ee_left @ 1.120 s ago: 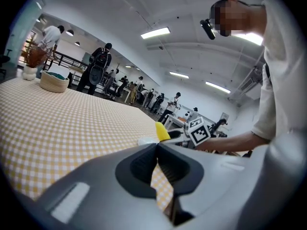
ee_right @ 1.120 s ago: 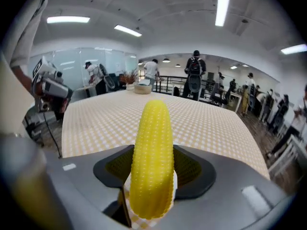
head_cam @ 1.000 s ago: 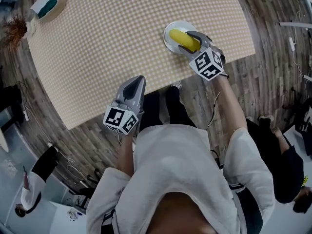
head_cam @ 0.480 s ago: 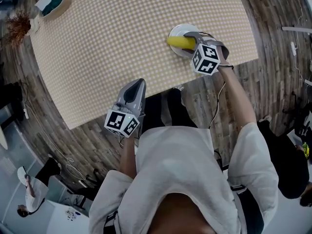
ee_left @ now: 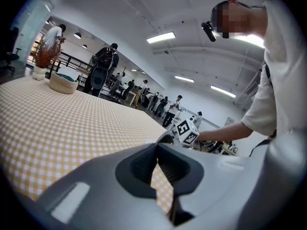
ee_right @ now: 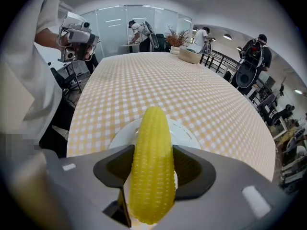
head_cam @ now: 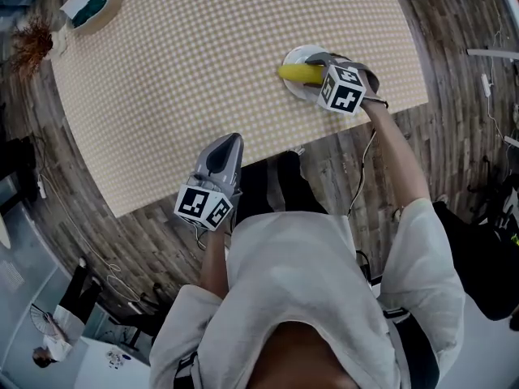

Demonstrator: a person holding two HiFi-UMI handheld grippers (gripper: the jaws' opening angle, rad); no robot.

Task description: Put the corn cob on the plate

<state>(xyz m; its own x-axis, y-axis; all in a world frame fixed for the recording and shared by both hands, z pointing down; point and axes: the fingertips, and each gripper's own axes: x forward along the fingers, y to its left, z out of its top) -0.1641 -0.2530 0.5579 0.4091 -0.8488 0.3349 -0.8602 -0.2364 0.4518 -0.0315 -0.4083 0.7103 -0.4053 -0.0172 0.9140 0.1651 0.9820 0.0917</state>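
Observation:
A yellow corn cob (head_cam: 297, 73) lies across a white plate (head_cam: 300, 53) near the front right corner of the checked table. My right gripper (head_cam: 315, 70) is shut on it and tilts steeply down. In the right gripper view the corn cob (ee_right: 152, 152) fills the gap between both pads, its tip over the plate (ee_right: 188, 132); whether it touches the plate I cannot tell. My left gripper (head_cam: 229, 143) hovers at the table's front edge, well left of the plate, jaws together and nothing in them. The left gripper view shows its jaws (ee_left: 157, 163) meeting over the cloth.
A round basket (head_cam: 85, 2) and a dried plant (head_cam: 28, 47) stand at the far left corner of the table (head_cam: 186, 79). The plate sits close to the table's front and right edges. People stand in the background beyond the table.
My right gripper has sunk towards the plate and rolled, so the corn cob now points left across the plate. The left gripper has stayed put.

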